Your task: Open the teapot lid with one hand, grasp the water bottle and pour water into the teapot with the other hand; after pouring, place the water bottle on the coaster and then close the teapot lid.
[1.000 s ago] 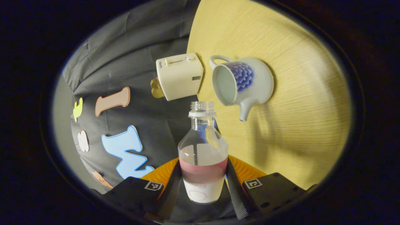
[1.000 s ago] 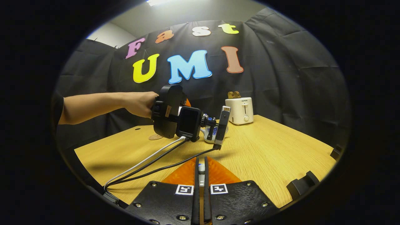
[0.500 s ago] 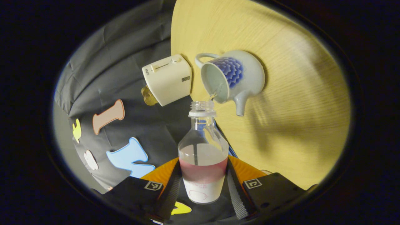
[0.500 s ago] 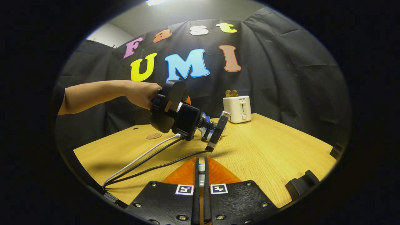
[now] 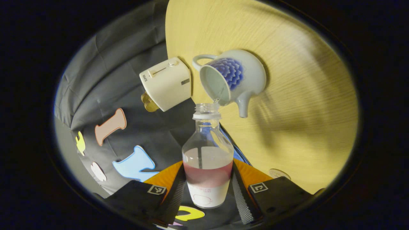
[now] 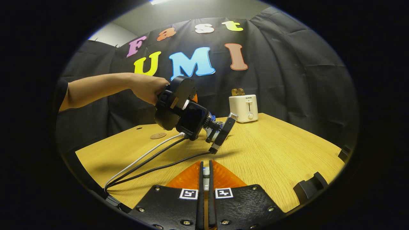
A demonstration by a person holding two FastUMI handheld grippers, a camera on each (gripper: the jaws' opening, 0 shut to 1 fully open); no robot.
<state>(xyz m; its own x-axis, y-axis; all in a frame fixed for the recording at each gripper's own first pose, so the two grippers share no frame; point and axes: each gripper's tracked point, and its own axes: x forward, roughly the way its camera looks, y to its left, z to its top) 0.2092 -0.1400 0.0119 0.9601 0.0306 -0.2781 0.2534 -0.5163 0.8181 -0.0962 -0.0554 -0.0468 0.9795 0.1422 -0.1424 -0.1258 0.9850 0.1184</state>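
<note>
While tipped over the lidless teapot (image 5: 231, 78) on the table (image 5: 303, 105), water bottle (image 5: 207, 153) sits pinched in left gripper (image 5: 207, 191), thin stream entering the pot. Label unreadable. Right gripper (image 6: 206, 179) squeezed nearly together on something small, can't tell what.

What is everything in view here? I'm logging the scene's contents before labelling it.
table: one, light wood, under everything
teapot: one, white with blue pattern, lid off, on the table
water bottle: one, clear with pink and white label, mouth at the teapot's opening
toaster: one, cream, far table edge, something brown in its slot
coaster: one, brown, round, on the table
cables: two, white and black, trailing from the left gripper
teapot lid: probably the small pale piece between the right gripper's fingers
left gripper: shut on the water bottle
right gripper: shut on that piece
hand: one, holding the left gripper
</note>
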